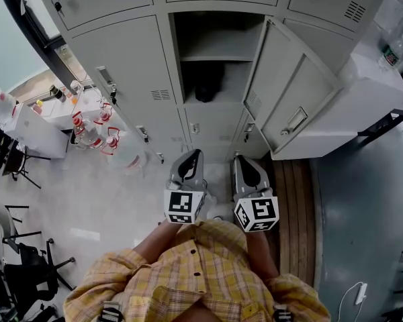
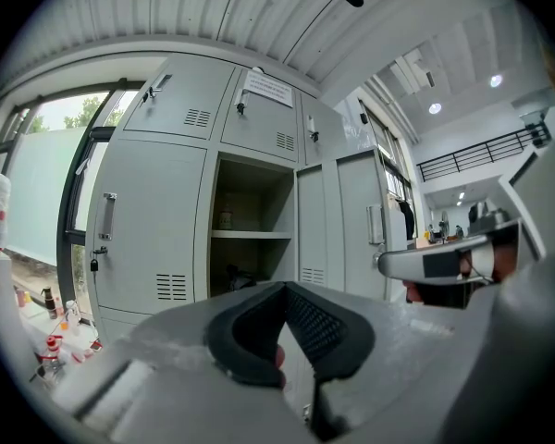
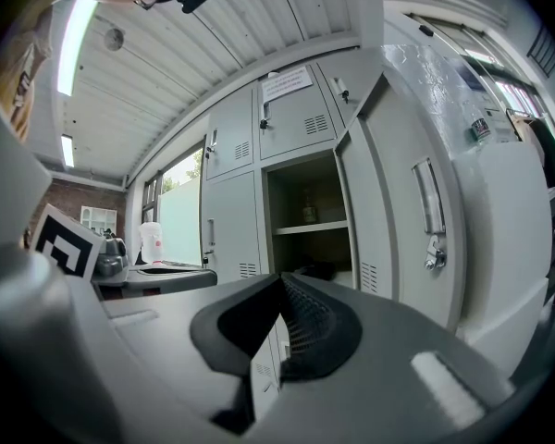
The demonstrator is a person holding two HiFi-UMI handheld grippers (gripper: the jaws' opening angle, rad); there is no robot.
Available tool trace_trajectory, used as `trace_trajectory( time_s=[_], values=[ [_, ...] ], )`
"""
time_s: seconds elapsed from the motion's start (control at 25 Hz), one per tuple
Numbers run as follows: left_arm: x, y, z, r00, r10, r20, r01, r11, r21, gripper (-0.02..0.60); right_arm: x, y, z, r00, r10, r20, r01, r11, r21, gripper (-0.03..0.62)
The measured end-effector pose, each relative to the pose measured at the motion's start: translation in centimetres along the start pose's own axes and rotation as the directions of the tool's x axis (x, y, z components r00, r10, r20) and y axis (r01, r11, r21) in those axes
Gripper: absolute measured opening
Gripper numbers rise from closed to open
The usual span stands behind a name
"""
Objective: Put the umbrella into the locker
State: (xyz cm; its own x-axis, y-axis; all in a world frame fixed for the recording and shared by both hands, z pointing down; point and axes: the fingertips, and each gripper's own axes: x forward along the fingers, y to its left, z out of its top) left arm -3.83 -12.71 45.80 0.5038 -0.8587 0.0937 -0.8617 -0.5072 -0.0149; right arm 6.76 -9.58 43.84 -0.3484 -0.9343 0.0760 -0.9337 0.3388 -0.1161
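The locker (image 1: pixel 215 45) stands open in the middle of the grey locker bank, its door (image 1: pixel 289 92) swung out to the right. A dark bundle that looks like the umbrella (image 1: pixel 205 89) lies on the locker's lower shelf; it also shows in the left gripper view as a dark shape (image 2: pixel 236 276) and in the right gripper view (image 3: pixel 316 271). My left gripper (image 1: pixel 191 156) and right gripper (image 1: pixel 240 159) hang side by side close to my body, well short of the locker. Both point level at it. Each has its jaws shut tip to tip (image 2: pixel 285 289) (image 3: pixel 279 280) with nothing between them.
Several large water bottles (image 1: pixel 94 129) stand on the floor at the left of the lockers. A white counter (image 1: pixel 369 92) sits behind the open door on the right. Black chairs (image 1: pixel 27 267) stand at the lower left, and a white charger with its cable (image 1: pixel 357 292) lies at the lower right.
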Motion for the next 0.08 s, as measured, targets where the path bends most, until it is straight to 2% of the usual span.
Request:
trace_trajectory(
  time_s=[0.08],
  values=[
    [-0.09, -0.06, -0.18, 1.000, 0.001, -0.006, -0.001, 1.000, -0.004, -0.005, -0.02, 0.00, -0.04, 1.000, 0.003, 0.000, -0.003, 1.000, -0.001, -0.012]
  ],
)
